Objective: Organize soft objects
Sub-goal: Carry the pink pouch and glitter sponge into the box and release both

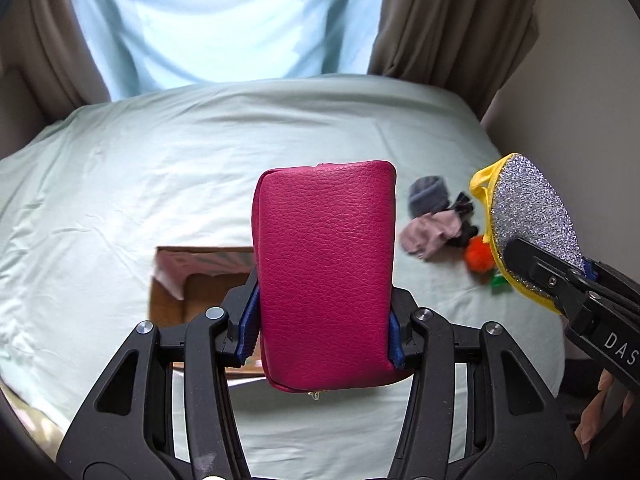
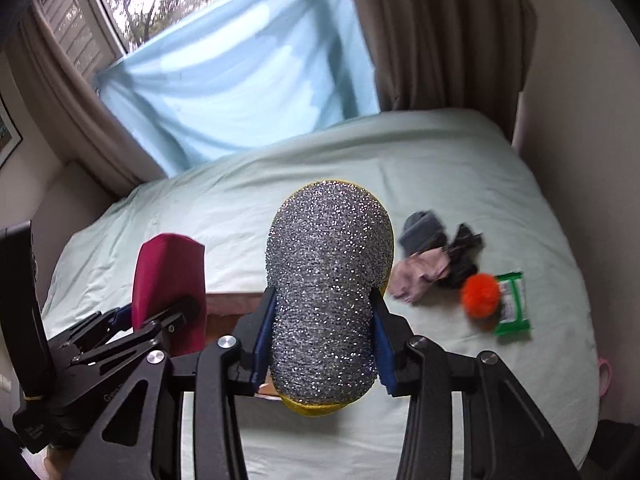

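Observation:
My left gripper point(image 1: 324, 320) is shut on a magenta leather pouch point(image 1: 326, 264) and holds it above a cardboard box point(image 1: 192, 280) on the bed. My right gripper point(image 2: 322, 340) is shut on a silver scrub sponge with a yellow back point(image 2: 328, 280), also above the bed. The sponge shows at the right of the left wrist view point(image 1: 532, 216). The pouch shows at the left of the right wrist view point(image 2: 168, 280). A heap of grey, pink and black socks point(image 2: 436, 256), an orange pompom point(image 2: 480, 294) and a green packet point(image 2: 514, 304) lie on the sheet to the right.
The bed has a pale green sheet point(image 1: 160, 168). Brown curtains point(image 2: 432, 32) and a light blue cloth point(image 2: 240, 80) hang behind the bed. A wall point(image 2: 580, 80) runs close along the right side. The box also shows behind the sponge point(image 2: 232, 304).

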Demonstrator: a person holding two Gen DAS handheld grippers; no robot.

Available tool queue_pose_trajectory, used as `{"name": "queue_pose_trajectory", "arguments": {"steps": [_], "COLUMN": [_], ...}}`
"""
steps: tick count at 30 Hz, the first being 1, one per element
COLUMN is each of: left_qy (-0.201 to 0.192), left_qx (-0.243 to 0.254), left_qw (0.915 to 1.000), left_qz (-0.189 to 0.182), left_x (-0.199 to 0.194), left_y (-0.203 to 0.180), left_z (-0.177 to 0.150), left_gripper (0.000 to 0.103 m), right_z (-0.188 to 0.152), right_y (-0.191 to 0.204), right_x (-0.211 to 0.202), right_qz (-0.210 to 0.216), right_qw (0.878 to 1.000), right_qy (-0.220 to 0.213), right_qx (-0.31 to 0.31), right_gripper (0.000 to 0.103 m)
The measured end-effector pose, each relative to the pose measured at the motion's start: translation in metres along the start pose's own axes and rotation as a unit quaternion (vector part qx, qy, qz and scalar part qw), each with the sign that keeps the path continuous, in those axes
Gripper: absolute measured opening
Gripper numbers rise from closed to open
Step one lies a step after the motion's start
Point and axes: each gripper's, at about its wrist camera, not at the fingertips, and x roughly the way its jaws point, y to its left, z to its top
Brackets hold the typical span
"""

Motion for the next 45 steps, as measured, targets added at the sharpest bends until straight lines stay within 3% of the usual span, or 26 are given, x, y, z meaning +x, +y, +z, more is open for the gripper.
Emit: {"name": "queue_pose_trajectory", "arguments": {"steps": [7, 14, 22, 28, 37, 38, 39, 40, 41, 42, 43, 45], "left_qy": [0.048, 0.138, 0.223, 0.258, 0.27, 0.265, 0.262, 0.259, 0.255, 0.247, 0.24, 0.244], "left_qx": [0.037, 0.014, 0.001, 0.031, 0.06, 0.063, 0.066, 0.07, 0.075, 0.081, 0.086, 0.093], "left_qw": [0.9978, 0.9901, 0.9747, 0.9657, 0.9611, 0.9621, 0.9627, 0.9631, 0.9638, 0.9657, 0.9668, 0.9652], "left_qz": [0.026, 0.021, 0.018, 0.012, -0.003, -0.01, -0.014, -0.019, -0.018, -0.014, -0.012, -0.012], "left_x": [0.03, 0.09, 0.156, 0.196, 0.226, 0.225, 0.223, 0.221, 0.216, 0.211, 0.207, 0.204], "left_y": [0.076, 0.125, 0.133, 0.126, 0.127, 0.126, 0.126, 0.124, 0.122, 0.121, 0.12, 0.12], "left_z": [-0.017, -0.037, -0.056, -0.056, -0.05, -0.05, -0.049, -0.048, -0.047, -0.046, -0.046, -0.046], "left_gripper": [0.046, 0.046, 0.046, 0.046, 0.046, 0.05, 0.054, 0.074, 0.1, 0.102, 0.103, 0.103], "right_z": [-0.03, -0.049, -0.07, -0.071, -0.079, -0.08, -0.08, -0.08, -0.08, -0.079, -0.077, -0.076], "right_y": [0.064, 0.094, 0.082, 0.075, 0.061, 0.062, 0.062, 0.062, 0.062, 0.064, 0.065, 0.067], "right_x": [0.058, 0.131, 0.215, 0.254, 0.291, 0.293, 0.295, 0.296, 0.294, 0.295, 0.295, 0.294], "right_qz": [0.007, 0.011, 0.006, -0.012, -0.02, -0.019, -0.018, -0.017, -0.019, -0.028, -0.038, -0.042], "right_qw": [0.998, 0.986, 0.957, 0.944, 0.928, 0.927, 0.926, 0.925, 0.925, 0.926, 0.93, 0.933], "right_qy": [0.066, 0.161, 0.276, 0.306, 0.332, 0.334, 0.335, 0.336, 0.336, 0.332, 0.325, 0.32], "right_qx": [0.006, 0.033, 0.088, 0.124, 0.168, 0.17, 0.173, 0.177, 0.179, 0.175, 0.169, 0.16], "right_gripper": [0.039, 0.039, 0.04, 0.04, 0.04, 0.04, 0.044, 0.049, 0.064, 0.087, 0.097, 0.103]}}
